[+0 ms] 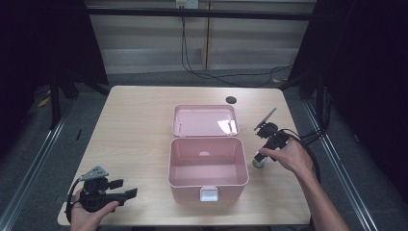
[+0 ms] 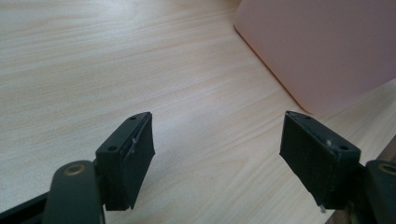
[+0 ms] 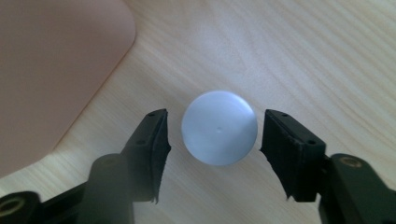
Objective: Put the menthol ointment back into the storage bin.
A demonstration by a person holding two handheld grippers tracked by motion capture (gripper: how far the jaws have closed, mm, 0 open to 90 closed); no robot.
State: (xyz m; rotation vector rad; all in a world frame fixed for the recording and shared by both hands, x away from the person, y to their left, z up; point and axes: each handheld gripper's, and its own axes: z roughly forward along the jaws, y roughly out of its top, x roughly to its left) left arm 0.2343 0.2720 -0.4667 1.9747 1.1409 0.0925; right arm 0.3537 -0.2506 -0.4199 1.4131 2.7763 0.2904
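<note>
The right tongs (image 3: pixel 215 135) point straight down with their jaws spread either side of a small white round-topped bottle (image 3: pixel 219 127), a thin gap showing on each side; from above, the hand (image 1: pixel 290 155) hides most of that bottle (image 1: pixel 259 161). The left tongs (image 2: pixel 217 154), jaws wide apart and empty, rest low at the table's (image 1: pixel 134 125) near left corner, aimed at the open pink box (image 1: pixel 208 163), whose wall is cut off in the left gripper view.

Sitting on one table (image 1: pixel 134 144) are one open pink box (image 1: pixel 208 166), one small white-capped bottle (image 1: pixel 260 161), and two hand-held grippers.
</note>
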